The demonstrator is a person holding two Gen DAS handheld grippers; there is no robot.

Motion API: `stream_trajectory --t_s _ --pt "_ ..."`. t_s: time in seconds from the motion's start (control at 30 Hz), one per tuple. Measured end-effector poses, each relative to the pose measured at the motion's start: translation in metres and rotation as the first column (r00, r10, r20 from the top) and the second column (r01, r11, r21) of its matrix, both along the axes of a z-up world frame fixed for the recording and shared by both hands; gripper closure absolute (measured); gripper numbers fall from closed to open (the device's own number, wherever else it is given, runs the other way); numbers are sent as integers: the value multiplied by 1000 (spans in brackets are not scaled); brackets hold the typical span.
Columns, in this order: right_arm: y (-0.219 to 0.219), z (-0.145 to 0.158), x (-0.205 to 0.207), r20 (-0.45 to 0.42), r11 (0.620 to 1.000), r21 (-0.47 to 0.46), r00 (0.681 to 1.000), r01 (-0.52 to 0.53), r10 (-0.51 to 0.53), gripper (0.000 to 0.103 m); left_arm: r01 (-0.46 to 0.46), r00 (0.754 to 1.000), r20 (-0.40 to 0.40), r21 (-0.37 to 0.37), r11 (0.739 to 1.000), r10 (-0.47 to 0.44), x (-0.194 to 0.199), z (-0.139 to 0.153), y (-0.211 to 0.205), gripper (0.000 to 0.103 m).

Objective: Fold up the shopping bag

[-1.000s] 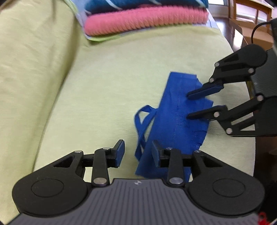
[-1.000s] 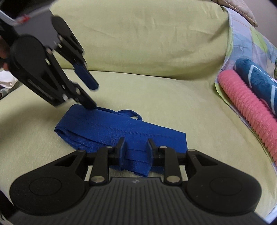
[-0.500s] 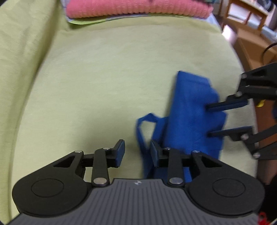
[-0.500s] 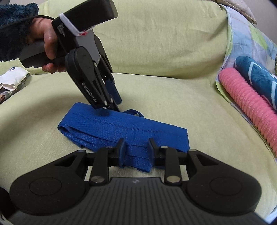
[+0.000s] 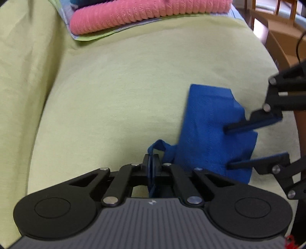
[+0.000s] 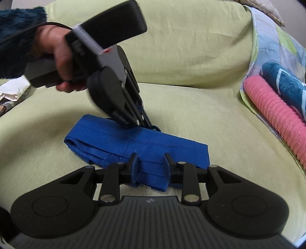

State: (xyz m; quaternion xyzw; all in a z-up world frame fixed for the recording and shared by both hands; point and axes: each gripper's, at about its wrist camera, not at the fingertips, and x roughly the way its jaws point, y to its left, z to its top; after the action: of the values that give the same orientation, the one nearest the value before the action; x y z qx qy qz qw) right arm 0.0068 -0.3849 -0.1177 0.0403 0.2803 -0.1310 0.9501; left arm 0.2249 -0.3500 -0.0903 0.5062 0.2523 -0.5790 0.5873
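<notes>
- A pale green sofa cushion (image 5: 118,92) fills both views.
- A pink ribbed towel (image 5: 145,13) lies at its far edge.
- A teal striped towel (image 6: 286,84) lies against it, on a patterned cloth (image 6: 271,38).

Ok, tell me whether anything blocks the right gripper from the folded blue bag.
Nothing visible does. The right gripper is open with its jaws either side of the blue bag's near edge. The left gripper, shut on the bag's handle, is at the far side.
</notes>
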Motion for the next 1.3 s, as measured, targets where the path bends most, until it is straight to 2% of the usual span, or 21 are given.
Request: stream_trajectory --t_s 0.07,0.13,0.2,0.37,0.47,0.5,0.57,0.6,0.7,0.83,0.93,0.97,1.03,1.1,1.17,1.3 --pt "0 0 0 0 1000 -1 1000 1 -1 76 -27 999 -21 -43 999 26 0 14 4 103" --pt "0 1 0 0 1000 -1 1000 2 -2 76 -60 990 -130 -76 995 50 2 31 10 103" --pt "0 1 -1 0 1000 1 1000 4 -4 76 -78 972 -226 -79 994 58 4 42 20 103" --pt "-1 3 -1 -2 1000 1 1000 -2 2 76 -91 957 -279 -54 994 72 9 43 34 103" --pt "-1 3 -1 -3 1000 -1 1000 -4 4 76 -106 957 -277 -51 993 88 20 44 31 93" --pt "-2 3 0 -4 1000 1 1000 -5 5 76 -106 956 -280 -44 993 89 25 45 29 79" --pt "-3 4 0 -6 1000 10 1000 -6 6 76 -117 950 -296 -27 993 104 36 42 24 63" --pt "-3 4 -1 -6 1000 10 1000 -8 8 76 -125 948 -296 -18 992 114 41 39 20 63" --pt "-2 4 -1 -3 1000 8 1000 -9 9 76 -166 940 -302 6 986 160 56 29 10 63" --pt "-1 3 -2 1 1000 8 1000 -10 10 76 -231 914 -335 37 972 230 70 14 1 63" --pt "-3 4 -2 1 1000 13 1000 -13 13 76 -220 932 -285 40 975 222 61 2 -4 64" --pt "-4 3 -1 0 1000 13 1000 -13 13 76 -213 939 -269 35 976 214 56 3 -5 67" --pt "-4 4 -1 -2 1000 15 1000 -13 13 76 -182 943 -275 37 983 185 49 7 -5 103" --pt "-5 6 0 -10 1000 17 1000 -11 11 76 -145 937 -320 23 989 144 43 16 1 103" --pt "-5 6 1 -14 1000 21 1000 -11 11 76 -125 916 -384 -10 992 111 42 28 10 103" --pt "-5 6 1 -16 1000 24 1000 -9 9 76 -121 860 -502 -20 992 94 53 37 27 103"
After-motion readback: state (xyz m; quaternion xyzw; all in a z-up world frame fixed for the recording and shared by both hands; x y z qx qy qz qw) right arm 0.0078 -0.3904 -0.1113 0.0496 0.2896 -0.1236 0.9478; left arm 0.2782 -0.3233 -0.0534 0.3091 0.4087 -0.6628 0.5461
